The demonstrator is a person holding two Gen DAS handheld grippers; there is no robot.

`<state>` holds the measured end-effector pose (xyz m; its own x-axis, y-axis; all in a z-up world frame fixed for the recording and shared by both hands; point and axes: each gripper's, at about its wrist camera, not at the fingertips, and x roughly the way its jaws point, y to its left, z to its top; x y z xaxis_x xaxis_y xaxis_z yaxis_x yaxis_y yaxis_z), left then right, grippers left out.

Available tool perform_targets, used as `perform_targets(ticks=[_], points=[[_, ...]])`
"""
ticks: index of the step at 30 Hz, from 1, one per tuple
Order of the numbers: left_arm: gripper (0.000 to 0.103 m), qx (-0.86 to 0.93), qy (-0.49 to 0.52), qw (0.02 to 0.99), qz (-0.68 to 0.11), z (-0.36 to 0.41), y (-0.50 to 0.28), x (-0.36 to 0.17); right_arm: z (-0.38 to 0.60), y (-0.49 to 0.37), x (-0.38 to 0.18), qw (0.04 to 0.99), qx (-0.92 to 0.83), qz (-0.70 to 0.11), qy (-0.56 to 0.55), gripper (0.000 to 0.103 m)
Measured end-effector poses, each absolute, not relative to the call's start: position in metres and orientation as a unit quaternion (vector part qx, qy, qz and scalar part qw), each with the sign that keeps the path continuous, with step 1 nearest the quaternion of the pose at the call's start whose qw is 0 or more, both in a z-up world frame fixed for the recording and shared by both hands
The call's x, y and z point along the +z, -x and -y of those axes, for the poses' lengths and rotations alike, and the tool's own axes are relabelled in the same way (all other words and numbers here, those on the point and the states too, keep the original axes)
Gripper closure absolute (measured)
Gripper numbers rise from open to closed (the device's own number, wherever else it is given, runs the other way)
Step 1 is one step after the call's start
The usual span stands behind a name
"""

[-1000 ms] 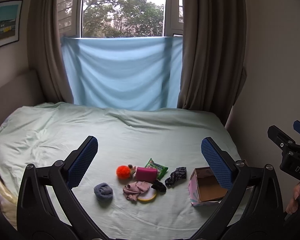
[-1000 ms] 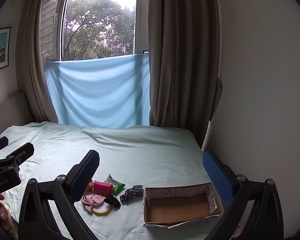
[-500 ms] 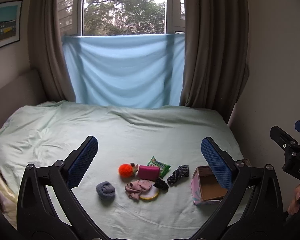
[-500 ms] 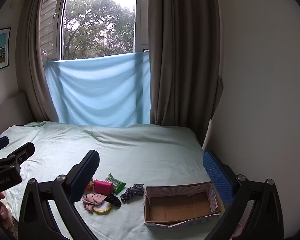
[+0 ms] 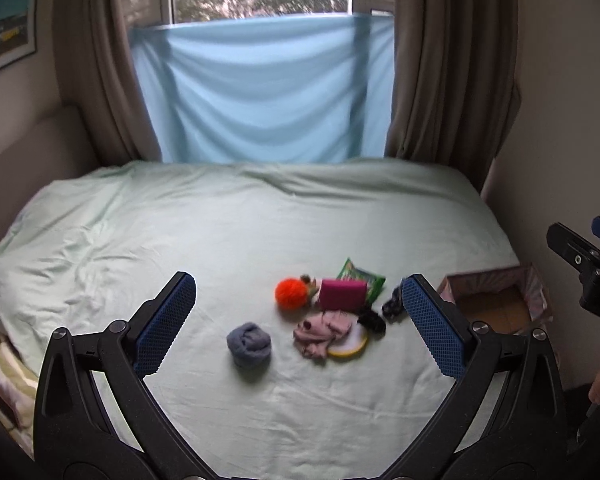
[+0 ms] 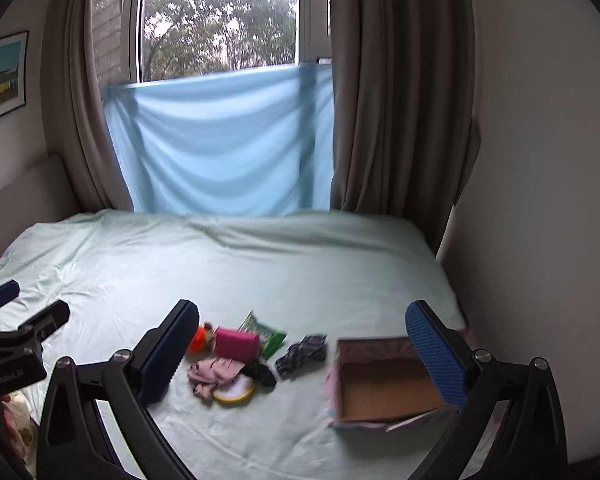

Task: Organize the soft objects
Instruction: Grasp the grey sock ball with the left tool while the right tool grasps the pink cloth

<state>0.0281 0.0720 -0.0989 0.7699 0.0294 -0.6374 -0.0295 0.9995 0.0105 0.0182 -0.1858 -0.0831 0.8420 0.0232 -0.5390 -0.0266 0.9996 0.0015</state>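
On the pale green bed sheet lies a cluster: a grey-blue sock ball, an orange pom-pom, a magenta pouch, a green packet, a pink cloth over a yellow-rimmed disc, and dark patterned cloths. An open cardboard box stands to their right. My left gripper is open above the cluster. My right gripper is open, between the cluster and the box. Both are empty.
A wall runs along the bed's right edge beside the box. Brown curtains and a blue cloth hang at the window behind the bed. Folded bedding lies at the bed's left front corner.
Both views have tilted down and moved closer to the bed; the objects and box appear larger and higher in frame. Both grippers stay open.
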Motion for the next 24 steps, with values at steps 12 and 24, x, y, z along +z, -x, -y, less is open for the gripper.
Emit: perform_targets(ticks=[12,24], points=[[0.001,-0.043,-0.028,0.913,-0.405,-0.147,-0.079,-0.249,0.102,-0.066,-0.209,0.940,0.017,-0.341,-0.012,0.000],[0.001,-0.081,-0.064,0.888,-0.448,-0.182,-0.129,-0.407,0.034,-0.138,-0.358,0.922,0.027,-0.386,0.009,0.000]])
